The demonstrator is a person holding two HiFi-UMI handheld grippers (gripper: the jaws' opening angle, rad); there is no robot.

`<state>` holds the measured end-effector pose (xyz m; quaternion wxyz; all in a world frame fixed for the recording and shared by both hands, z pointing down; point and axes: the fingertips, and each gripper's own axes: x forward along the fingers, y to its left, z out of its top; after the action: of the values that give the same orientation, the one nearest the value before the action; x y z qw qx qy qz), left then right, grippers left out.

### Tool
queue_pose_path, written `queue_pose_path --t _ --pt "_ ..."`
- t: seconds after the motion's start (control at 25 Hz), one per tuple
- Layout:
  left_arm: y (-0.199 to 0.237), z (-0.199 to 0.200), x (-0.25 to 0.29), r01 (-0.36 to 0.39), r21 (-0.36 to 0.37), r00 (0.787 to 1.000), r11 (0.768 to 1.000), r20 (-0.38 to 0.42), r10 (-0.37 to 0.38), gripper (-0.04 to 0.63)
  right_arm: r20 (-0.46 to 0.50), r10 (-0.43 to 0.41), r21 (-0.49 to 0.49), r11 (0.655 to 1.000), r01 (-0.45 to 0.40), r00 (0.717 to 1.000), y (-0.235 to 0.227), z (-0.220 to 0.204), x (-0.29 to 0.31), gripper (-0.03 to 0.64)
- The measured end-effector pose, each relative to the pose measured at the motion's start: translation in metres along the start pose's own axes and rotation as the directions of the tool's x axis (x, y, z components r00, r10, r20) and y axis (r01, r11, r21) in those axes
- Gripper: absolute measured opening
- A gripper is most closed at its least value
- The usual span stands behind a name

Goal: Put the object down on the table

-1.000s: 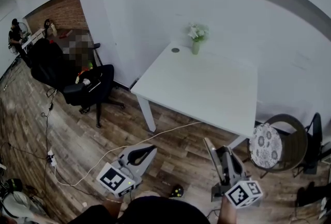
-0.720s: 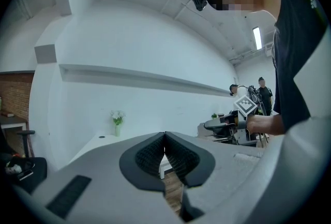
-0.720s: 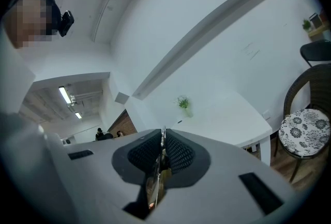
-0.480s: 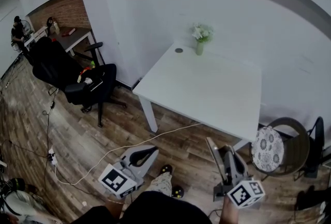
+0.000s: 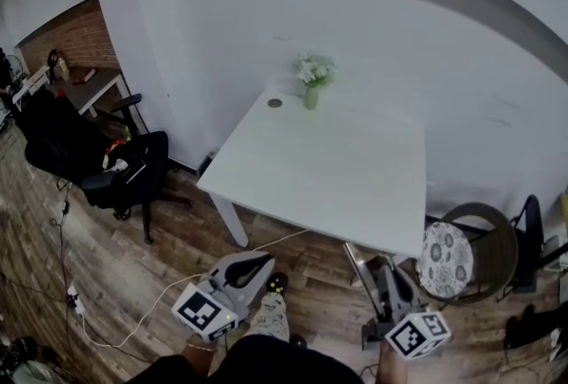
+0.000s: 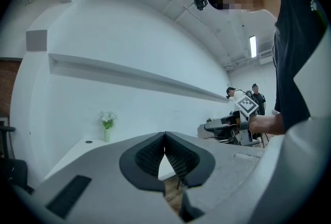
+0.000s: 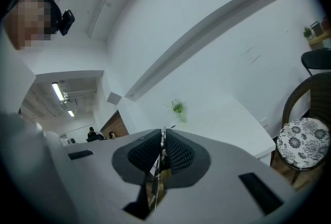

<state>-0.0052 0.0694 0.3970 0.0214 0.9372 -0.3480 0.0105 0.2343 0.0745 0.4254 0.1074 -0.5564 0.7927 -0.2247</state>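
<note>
The white table (image 5: 328, 169) stands ahead by the wall, with a small vase of flowers (image 5: 311, 76) at its far corner. My right gripper (image 5: 383, 269) is low at the right, short of the table's near edge, shut on a thin flat plate-like object (image 5: 355, 260) seen edge-on. In the right gripper view that thin object (image 7: 154, 181) runs down between the pads of the right gripper (image 7: 163, 137). My left gripper (image 5: 257, 260) is low at the left, over the floor. Its jaws meet at the tip in the left gripper view (image 6: 164, 137), with nothing between them.
A round chair with a floral cushion (image 5: 446, 258) stands at the table's right corner. A black office chair (image 5: 98, 165) is at the left. A pale cable (image 5: 169, 280) lies on the wooden floor. A small dark disc (image 5: 274, 103) sits near the vase. My shoe (image 5: 271, 316) shows below.
Both grippers have come closer to the table, which now sits nearer and further left in the head view. A shoe has stepped into view. The right gripper's hold on the thin object is unchanged.
</note>
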Motion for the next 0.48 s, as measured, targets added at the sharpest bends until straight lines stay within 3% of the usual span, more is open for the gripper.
queue_pose_path --t 0.48 --pt "0.067 -0.003 0.077 0.059 -0.023 0.998 0.998 -0.026 -0.059 0.0 0.017 -0.044 0.006 0.999 0.044 0.999 -0.033 0.025 0.079 0.026"
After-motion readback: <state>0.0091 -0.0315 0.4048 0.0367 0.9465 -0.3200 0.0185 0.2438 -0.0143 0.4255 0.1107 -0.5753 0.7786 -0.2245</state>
